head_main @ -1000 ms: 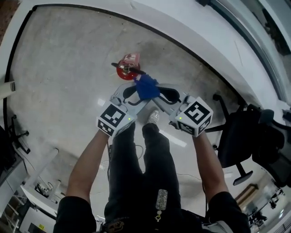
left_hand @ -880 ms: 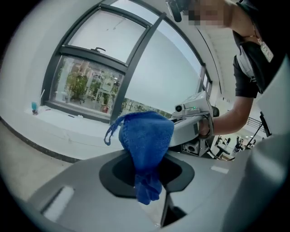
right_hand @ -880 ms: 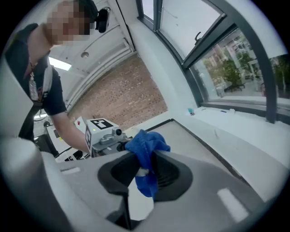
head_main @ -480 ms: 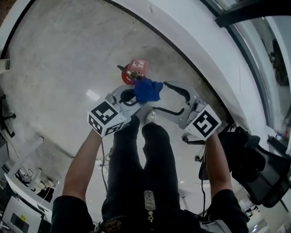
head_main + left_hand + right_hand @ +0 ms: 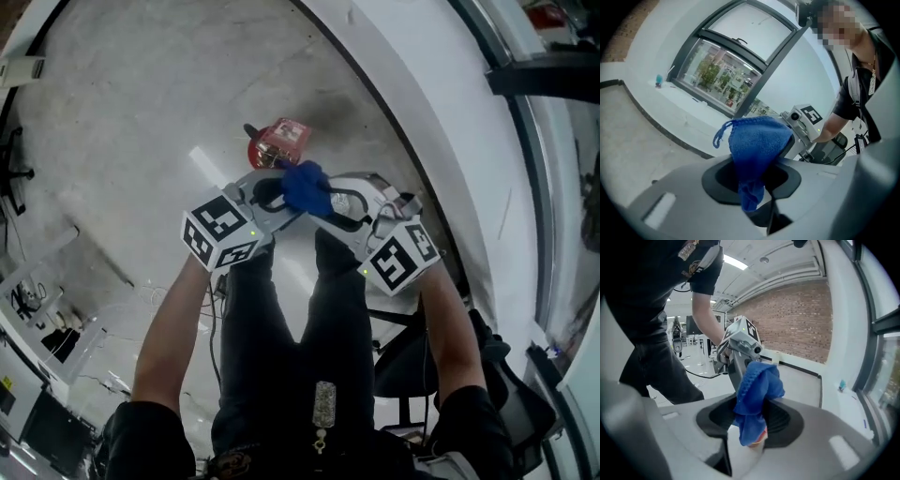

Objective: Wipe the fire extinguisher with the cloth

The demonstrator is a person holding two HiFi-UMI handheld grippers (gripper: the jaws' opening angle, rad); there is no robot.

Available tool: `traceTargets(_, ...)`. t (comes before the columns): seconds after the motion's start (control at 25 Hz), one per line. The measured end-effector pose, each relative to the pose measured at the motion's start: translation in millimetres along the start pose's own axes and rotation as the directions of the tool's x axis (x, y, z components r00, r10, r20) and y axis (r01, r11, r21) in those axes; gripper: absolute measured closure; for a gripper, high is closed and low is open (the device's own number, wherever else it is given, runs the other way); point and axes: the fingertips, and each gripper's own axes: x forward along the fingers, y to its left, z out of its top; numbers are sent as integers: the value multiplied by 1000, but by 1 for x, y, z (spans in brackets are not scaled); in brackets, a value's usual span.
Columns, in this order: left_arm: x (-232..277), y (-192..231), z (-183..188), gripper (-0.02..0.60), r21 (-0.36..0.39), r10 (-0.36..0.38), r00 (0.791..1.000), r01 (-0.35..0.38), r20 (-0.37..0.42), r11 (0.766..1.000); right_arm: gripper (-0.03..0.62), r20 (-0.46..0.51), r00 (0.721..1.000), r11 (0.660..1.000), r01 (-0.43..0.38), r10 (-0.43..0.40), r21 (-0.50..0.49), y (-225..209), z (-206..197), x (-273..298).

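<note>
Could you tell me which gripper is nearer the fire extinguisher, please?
Left. In the head view the left gripper is just below the fire extinguisher; the right gripper is further, lower right. The blue cloth sits between both grippers' jaws: left's just opened slightly, right's closed further.

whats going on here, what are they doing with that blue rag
A person stands over a red fire extinguisher on the floor, with tongs in each hand. The left tongs hold a blue cloth, though their jaws have just eased open a little. The right tongs have just been closing around the same cloth; whether their pads press on it yet is unclear. The cloth appears to be held up off the fire extinguisher, so no wiping is under way.
</note>
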Motion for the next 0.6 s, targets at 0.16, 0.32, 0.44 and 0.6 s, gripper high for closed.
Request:
traceTargets(0.16,15,11,-27,431,-78,117,993,-119,-33,990,522,-7,996,996,-93,93,-2,4,-33,-1)
traceTargets(0.32,15,16,-57,399,-167,220,975,-224,-44,960,546,24,992,987,-129,127,93,3,-55,2)
traceTargets(0.44,14,25,-72,399,-239,322,946,-321,-35,916,546,86,990,976,-126,112,179,-2,-62,9)
traceTargets(0.6,11,46,-94,393,-322,490,869,-484,-66,814,546,79,997,957,-24,1,288,-29,-81,7)
